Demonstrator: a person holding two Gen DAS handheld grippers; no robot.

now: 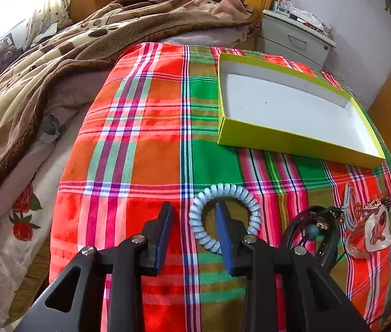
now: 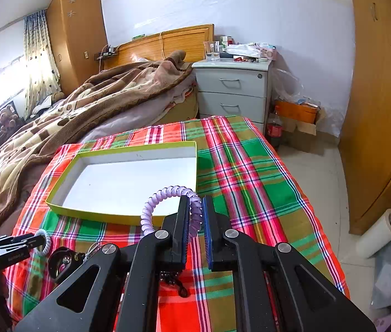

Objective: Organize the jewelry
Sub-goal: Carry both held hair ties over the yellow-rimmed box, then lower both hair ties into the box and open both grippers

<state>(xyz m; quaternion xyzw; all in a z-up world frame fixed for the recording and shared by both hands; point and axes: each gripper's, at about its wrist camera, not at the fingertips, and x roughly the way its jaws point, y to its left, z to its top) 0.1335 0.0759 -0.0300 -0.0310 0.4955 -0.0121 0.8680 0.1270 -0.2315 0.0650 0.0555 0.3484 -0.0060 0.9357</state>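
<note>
- Box (image 2: 57, 203) empty, nothing stowed yet.
- Right gripper (image 2: 195, 218) clamps purple coil (image 2: 165, 193).
- Left gripper (image 1: 194, 235) gapes; blue coil (image 1: 226, 189) loose, trinkets (image 1: 367, 232) at three o'clock.

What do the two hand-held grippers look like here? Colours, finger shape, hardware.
Both match: the left hand-held gripper and right hand-held gripper have matte black angular linkage arms with triangular cut-outs and round silver pivot screws. Each flat black finger carries a blue pad on its inner face. No cables, sleeves or hands are visible.
</note>
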